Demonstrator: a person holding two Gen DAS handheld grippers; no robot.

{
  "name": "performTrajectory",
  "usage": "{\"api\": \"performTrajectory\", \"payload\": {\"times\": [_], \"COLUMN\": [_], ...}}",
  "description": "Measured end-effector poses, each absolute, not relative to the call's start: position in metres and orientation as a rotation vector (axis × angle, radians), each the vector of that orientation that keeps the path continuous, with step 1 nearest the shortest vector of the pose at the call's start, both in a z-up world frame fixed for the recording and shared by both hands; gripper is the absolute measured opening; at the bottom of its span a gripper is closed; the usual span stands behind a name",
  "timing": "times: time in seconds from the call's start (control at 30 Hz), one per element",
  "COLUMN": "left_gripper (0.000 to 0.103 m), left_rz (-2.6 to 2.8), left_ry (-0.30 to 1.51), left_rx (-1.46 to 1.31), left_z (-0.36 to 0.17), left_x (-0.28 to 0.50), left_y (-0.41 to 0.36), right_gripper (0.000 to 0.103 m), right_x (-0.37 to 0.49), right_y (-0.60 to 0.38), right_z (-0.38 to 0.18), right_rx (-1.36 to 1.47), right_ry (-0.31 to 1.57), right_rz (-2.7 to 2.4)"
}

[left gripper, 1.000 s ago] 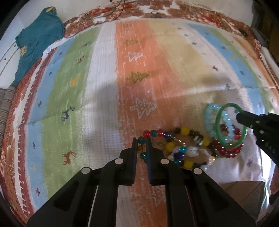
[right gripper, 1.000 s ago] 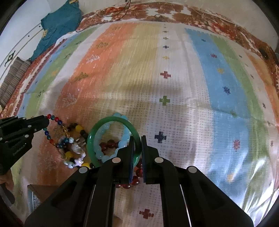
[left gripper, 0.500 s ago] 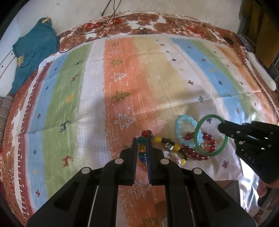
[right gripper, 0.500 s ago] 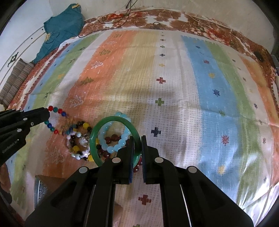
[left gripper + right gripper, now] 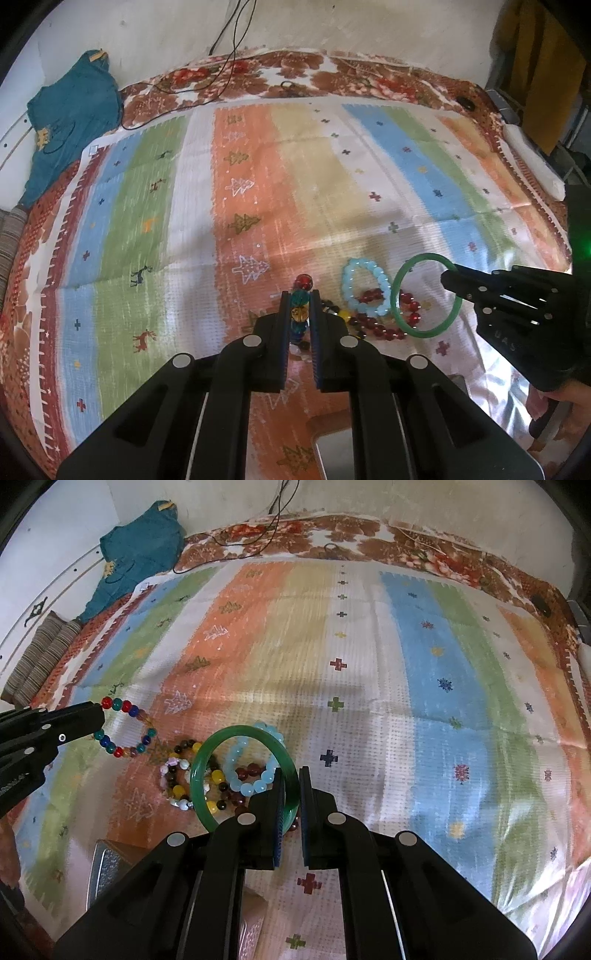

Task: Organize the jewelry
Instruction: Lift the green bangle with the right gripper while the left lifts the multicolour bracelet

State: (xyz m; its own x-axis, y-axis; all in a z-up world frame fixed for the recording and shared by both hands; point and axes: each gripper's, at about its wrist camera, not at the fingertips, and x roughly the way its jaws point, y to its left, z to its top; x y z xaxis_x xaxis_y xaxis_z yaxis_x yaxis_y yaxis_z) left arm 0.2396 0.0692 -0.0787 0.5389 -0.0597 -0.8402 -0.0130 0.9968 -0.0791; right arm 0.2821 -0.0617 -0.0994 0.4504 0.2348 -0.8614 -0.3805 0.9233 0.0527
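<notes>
My left gripper (image 5: 299,300) is shut on a bracelet of red, teal, yellow and blue beads (image 5: 299,297), which hangs off the striped blanket (image 5: 314,177). The right wrist view shows that bracelet (image 5: 125,734) dangling from the left gripper (image 5: 99,717). My right gripper (image 5: 292,775) is shut on a green bangle (image 5: 207,753), lifted and tilted; the left wrist view shows the bangle (image 5: 397,291) on the right gripper (image 5: 448,277). Under them lie a light blue bead bracelet (image 5: 255,787), dark red beads (image 5: 252,770) and a yellow, brown and white bracelet (image 5: 177,790).
A teal garment (image 5: 70,110) lies at the far left corner, with a black cable (image 5: 229,55) running along the wall. A brown box with a metal-looking lid (image 5: 107,864) sits near the front edge. A striped cushion (image 5: 40,657) is at the left.
Both grippers have risen, each with its bracelet in its grip. The beaded bracelet and the green bangle have come up off the pile, and more of the blanket shows.
</notes>
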Motion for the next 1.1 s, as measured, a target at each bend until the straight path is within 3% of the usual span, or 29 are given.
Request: {"api": "performTrajectory", "payload": {"times": [1.1], "left_gripper": [0.009], "left_rz": [-0.185], "left_ry": [0.822], "left_rx": [-0.091], "left_z": [-0.004], "left_x": [0.164], "left_y": [0.04], "right_gripper": [0.008], "right_x": [0.223], "right_y": [-0.081], "right_z": [-0.038], "right_rx": [-0.11], "right_ry": [0.894], "right_rz": [0.443]}}
